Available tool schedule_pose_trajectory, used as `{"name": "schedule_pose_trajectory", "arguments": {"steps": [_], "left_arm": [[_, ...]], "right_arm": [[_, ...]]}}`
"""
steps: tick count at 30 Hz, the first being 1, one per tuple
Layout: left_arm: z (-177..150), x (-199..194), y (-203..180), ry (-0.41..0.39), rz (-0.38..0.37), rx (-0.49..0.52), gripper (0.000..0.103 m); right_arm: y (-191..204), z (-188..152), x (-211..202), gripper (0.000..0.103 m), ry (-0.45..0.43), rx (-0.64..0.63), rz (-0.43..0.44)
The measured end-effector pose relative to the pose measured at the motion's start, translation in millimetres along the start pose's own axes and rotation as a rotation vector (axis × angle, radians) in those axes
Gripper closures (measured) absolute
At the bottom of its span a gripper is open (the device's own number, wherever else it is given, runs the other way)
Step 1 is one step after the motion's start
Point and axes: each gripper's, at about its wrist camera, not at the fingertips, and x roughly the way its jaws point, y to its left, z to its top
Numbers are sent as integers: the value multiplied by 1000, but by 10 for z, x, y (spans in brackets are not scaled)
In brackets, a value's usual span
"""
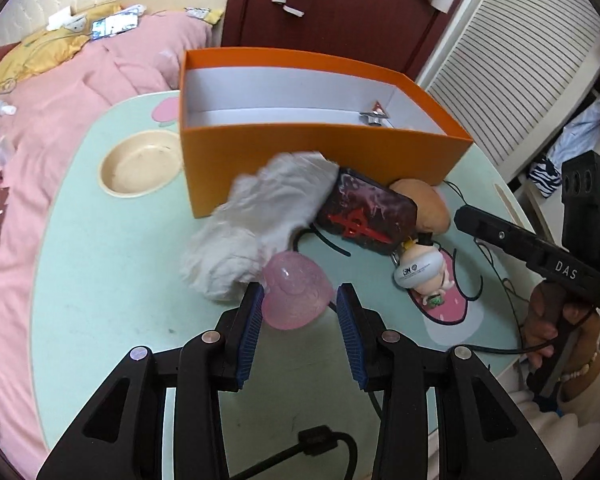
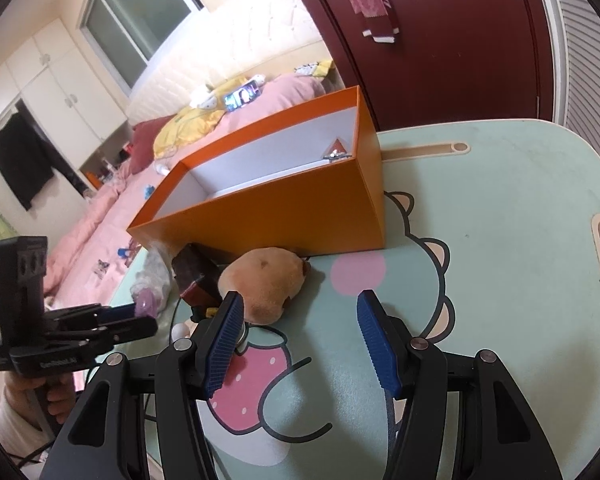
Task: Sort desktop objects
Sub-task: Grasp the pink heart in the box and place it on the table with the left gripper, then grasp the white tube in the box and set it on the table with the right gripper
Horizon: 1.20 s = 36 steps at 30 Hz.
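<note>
The black left gripper has 2 fingers with ribbed blue pads, silver round screws and a black cable. The black right gripper matches; its body reads "DAS" in white.

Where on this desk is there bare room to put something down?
Free: the table right of the orange box, and the near-left patch below the bowl. Crowded: the box's front, packed with white cloth, dark box, plush, figurine, pink heart.
</note>
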Motion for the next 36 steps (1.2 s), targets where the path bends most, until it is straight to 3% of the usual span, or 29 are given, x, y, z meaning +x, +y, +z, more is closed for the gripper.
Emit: {"name": "schedule_pose_trajectory", "arguments": {"steps": [1,3,4,7,11,16,19,22,29,30,31,32,36], "left_arm": [[-2,0,-2,-7,-9,4,56],[-15,-25,4,-44,-22,3,33],[-30,-43,8,-66,-24,-1,30],[-42,-67,23,-102,-30,1,29],[-25,34,41,-83,30,11,28],[-61,84,-18,-109,97,50,28],[-99,114,-68,-119,131,85,22],[-131,132,-92,-122,153,112,22],[-136,97,-14,-134,113,75,21],[-131,95,-15,-134,113,75,21],[-130,93,-13,-133,112,74,21],[-132,91,-12,-134,110,72,21],[-132,84,-23,-134,111,74,21]], "right_arm": [[7,4,-5,44,2,-4,-4],[25,27,-25,44,8,-10,-10],[33,42,-34,44,11,-11,-12],[87,175,-134,44,18,-26,-3],[270,541,-283,44,30,-88,30],[680,1117,115,44,235,-333,-130],[773,1333,618,48,462,-386,-88],[846,1374,1090,66,641,-494,-142],[753,1220,1726,65,977,-564,-170],[714,1250,1756,68,994,-536,-164],[676,1279,1785,82,1010,-510,-160],[665,1288,1793,85,1007,-536,-192],[641,1286,1731,85,956,-531,-195]]}}
